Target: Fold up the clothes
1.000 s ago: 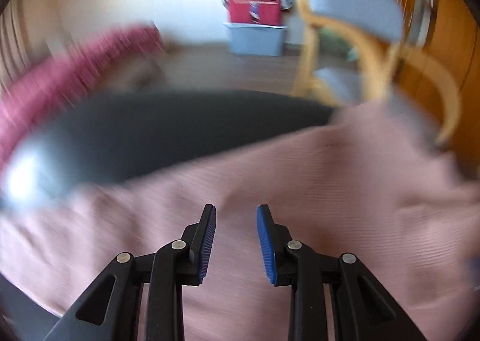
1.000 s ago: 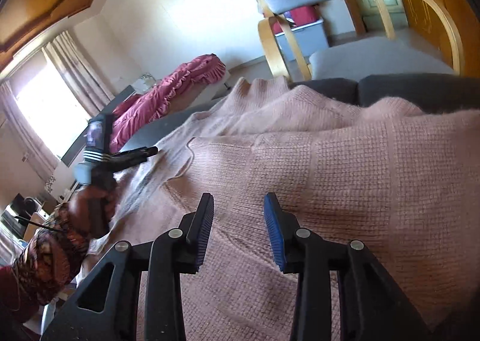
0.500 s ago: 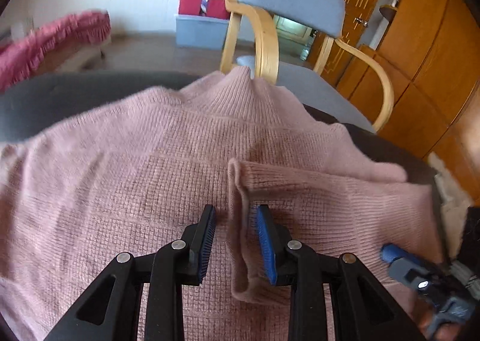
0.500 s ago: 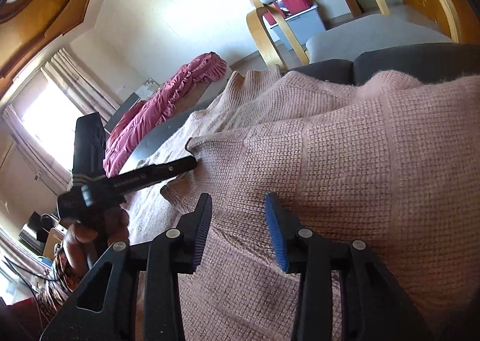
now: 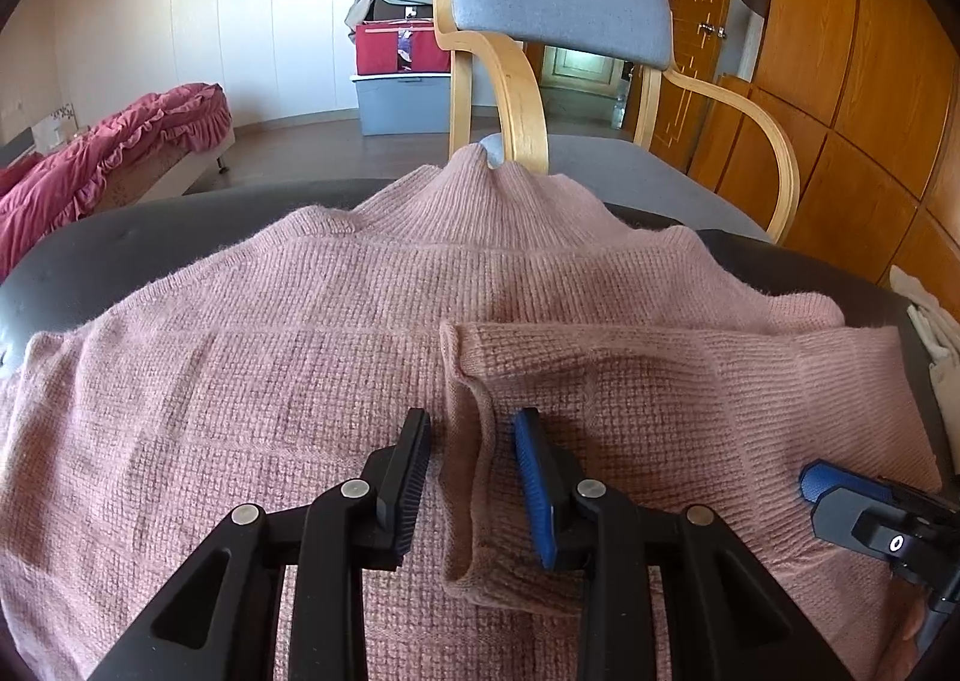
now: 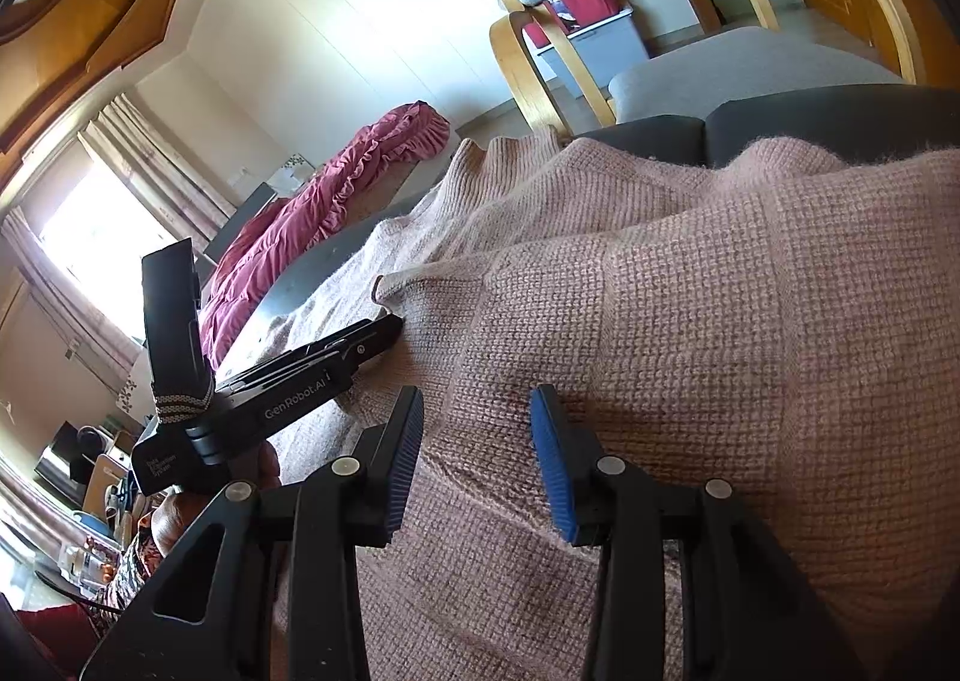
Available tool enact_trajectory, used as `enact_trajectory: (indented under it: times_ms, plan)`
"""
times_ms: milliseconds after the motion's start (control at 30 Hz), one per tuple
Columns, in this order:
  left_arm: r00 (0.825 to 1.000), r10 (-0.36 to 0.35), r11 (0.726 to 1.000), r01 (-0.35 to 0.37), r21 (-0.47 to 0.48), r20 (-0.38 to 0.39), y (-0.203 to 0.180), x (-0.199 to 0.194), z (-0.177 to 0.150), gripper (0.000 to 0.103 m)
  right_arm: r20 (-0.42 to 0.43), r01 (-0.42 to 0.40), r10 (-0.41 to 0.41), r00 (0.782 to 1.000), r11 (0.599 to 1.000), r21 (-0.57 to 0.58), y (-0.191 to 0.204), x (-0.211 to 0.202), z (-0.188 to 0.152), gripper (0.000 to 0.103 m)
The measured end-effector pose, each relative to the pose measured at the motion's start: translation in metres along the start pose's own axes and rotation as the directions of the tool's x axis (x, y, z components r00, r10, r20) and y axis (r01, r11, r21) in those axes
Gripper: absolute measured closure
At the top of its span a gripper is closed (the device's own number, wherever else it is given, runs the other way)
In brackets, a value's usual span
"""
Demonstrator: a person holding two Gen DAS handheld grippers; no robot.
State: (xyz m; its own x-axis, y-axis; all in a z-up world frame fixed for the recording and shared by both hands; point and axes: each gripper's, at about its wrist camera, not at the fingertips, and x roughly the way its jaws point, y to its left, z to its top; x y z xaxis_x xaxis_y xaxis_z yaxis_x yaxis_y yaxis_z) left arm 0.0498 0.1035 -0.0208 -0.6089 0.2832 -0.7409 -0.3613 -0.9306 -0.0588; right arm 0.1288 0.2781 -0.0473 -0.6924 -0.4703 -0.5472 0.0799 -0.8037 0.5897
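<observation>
Left hand-held gripper (image 5: 471, 477) is seen with jaws parted, pads astride the sleeve cuff (image 5: 465, 441) of the pink knitted sweater (image 5: 240, 369), not pressing it. Sweater is spread flat on the dark surface (image 5: 90, 249), collar toward the wooden armchair (image 5: 558, 15). Right hand-held gripper (image 6: 477, 459) is held unclamped over the folded sleeve, nothing gripped.

sweater (image 5: 336, 357): pink waffle knit | sofa (image 5: 120, 249): dark grey | chair (image 5: 558, 9): grey-blue cushions, pale wood | bedspread (image 5: 108, 153): crimson ruffles
</observation>
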Motion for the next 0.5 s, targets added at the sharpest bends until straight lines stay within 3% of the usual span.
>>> enact_trajectory:
  times_ms: [267, 500]
  plan:
    - [1.000, -0.005, 1.000, 0.005, 0.006, 0.008, -0.0031, -0.0013, -0.0023, 0.076, -0.001, 0.000, 0.000, 1.000, 1.000, 0.001, 0.0006, -0.0007, -0.0004, 0.062]
    - [0.997, -0.072, 0.997, 0.072, -0.006, 0.028, 0.0020, -0.0042, -0.0048, 0.097, 0.003, 0.002, -0.002, 1.000, 1.000, -0.002, -0.0006, -0.0022, 0.0004, 0.062]
